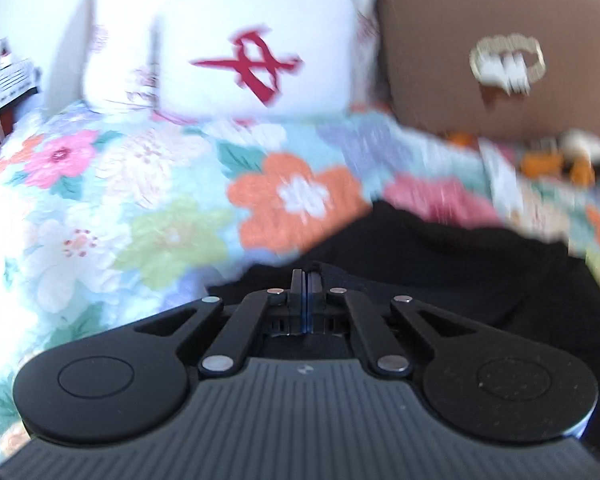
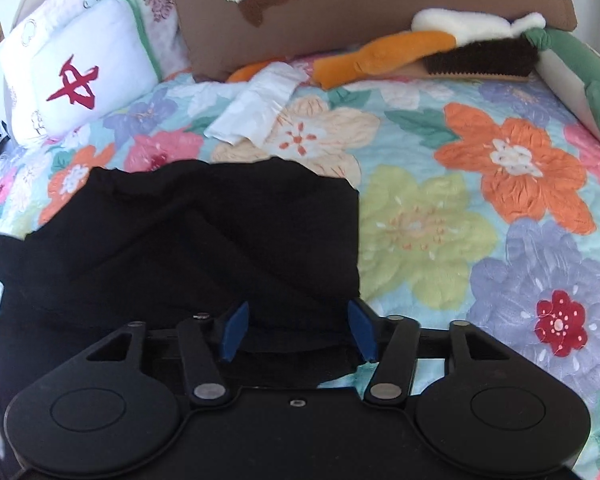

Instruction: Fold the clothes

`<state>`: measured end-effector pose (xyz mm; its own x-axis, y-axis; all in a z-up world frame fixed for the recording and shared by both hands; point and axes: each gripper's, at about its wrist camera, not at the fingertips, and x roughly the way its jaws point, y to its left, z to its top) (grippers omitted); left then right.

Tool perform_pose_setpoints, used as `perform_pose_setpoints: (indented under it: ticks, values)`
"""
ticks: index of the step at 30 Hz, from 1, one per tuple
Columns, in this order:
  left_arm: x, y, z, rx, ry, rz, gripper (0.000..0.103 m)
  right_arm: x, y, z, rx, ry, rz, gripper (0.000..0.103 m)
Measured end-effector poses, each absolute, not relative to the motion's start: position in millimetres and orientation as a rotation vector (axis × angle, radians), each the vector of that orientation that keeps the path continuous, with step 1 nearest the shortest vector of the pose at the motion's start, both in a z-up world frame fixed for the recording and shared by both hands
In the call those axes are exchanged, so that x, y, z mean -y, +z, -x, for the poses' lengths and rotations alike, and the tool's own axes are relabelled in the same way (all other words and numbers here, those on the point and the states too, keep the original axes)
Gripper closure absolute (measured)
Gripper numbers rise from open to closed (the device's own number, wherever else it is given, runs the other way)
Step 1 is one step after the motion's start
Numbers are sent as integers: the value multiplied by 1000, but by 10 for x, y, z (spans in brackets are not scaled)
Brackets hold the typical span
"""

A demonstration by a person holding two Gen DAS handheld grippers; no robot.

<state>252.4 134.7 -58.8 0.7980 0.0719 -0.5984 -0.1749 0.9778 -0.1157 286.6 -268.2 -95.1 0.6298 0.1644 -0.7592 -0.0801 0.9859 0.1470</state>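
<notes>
Right hand-held gripper (image 2: 298,330) gapes over black garment (image 2: 196,240).

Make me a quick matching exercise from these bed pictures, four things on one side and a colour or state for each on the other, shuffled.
Things:
1. garment
2. left tongs
3. right tongs
4. small pillow

Descriptions:
A. white with a red mark
B. open
C. black, lying on the flowered quilt
D. shut

Pairs: 1-C, 2-D, 3-B, 4-A
</notes>
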Motion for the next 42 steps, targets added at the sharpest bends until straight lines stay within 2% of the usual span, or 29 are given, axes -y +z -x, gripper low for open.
perform_pose_setpoints:
  ticks: [1,9,11,15,16,17,19,22,26,31,33,35,38,42]
  values:
    - [-1407,-609,-2521,-644,161,181,103,2704,-990,-2871,-881,128,-103,100]
    - [-1701,-1041,-2636,-840,263,267,103,2708,-1052,-2829,-919,122,-102,100]
    - [-1658,-1023,-2614,-856,279,257,100,2664,-1022,-2773,-918,123,-82,97]
    - [-1637,-858,-2389,-860,218,326,61,2744,-733,-2484,-889,158,-228,88]
    - [-1635,-798,-2301,-856,193,351,56,2753,-633,-2390,-876,175,-253,83]
    - [-1610,-730,-2206,-857,168,352,55,2753,-523,-2284,-857,194,-268,75]
    - [-1533,-605,-2021,-862,135,308,50,2748,-285,-2042,-817,231,-264,64]
    - [-1429,-445,-1733,-889,122,234,43,2758,65,-1660,-774,295,-244,60]
    - [-1375,-279,-1363,-971,100,211,38,2813,421,-1217,-814,375,-201,49]
    - [-1427,-110,-954,-1040,29,218,37,2914,635,-800,-942,454,-230,47]
    - [-1432,-105,-824,-1071,10,228,35,2944,642,-679,-1005,482,-256,42]
    - [-1411,-218,-745,-1135,-14,258,33,2935,543,-624,-1073,498,-272,35]
    - [-1300,-499,-719,-1233,-37,269,33,2824,239,-652,-1151,496,-261,35]
    - [-1061,-726,-767,-1268,-51,208,33,2606,-278,-859,-1248,467,-279,35]
